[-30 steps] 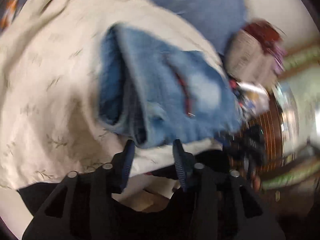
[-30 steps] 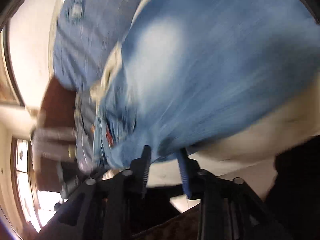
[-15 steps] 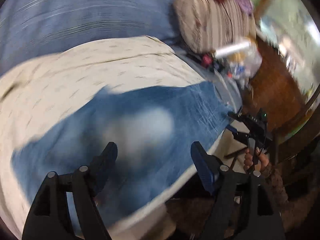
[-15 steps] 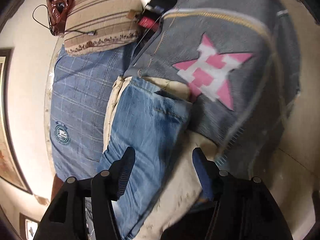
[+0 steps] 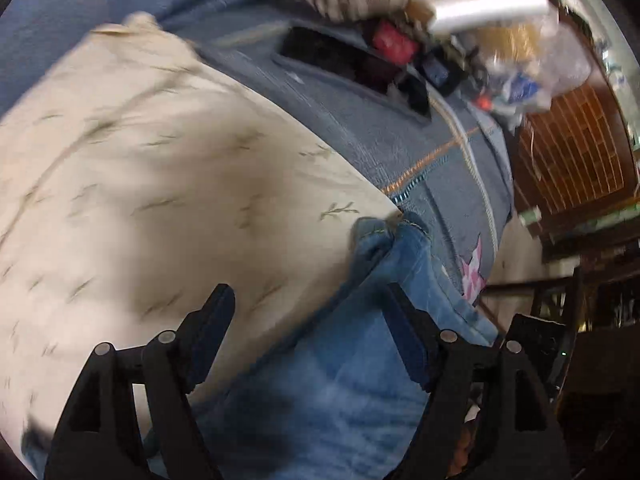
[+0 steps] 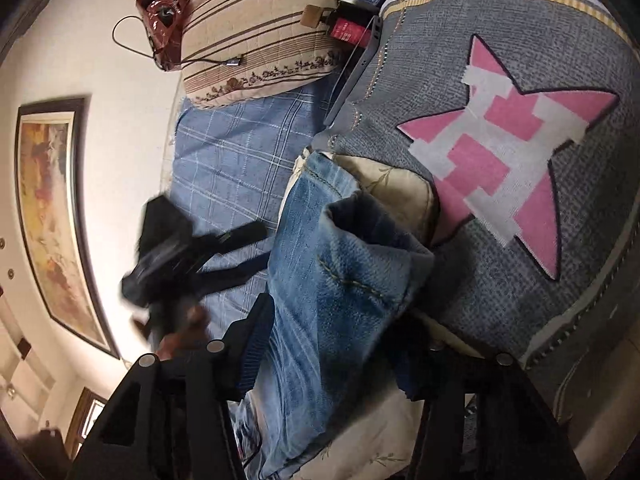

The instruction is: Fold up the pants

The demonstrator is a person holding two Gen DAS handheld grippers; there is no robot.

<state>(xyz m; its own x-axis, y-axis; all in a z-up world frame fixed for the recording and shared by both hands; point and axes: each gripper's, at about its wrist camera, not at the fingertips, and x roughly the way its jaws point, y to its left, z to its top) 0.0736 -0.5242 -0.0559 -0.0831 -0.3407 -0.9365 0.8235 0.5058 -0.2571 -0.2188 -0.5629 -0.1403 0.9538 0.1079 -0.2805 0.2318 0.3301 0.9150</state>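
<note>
Jeans [image 6: 320,280] on the bed, both my grippers spread wide.
My left gripper [image 5: 308,344] and right gripper [image 6: 332,344] hang over the denim with nothing between their fingers. The jeans lie on a cream sheet [image 5: 160,184], beside a grey blanket [image 6: 500,240] with a pink star; a striped pillow [image 6: 256,32] sits beyond.

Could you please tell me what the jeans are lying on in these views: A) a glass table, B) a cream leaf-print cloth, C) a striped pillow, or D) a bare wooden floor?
B: the jeans lie across the cream cloth, which also shows beneath them in the right wrist view.
</note>
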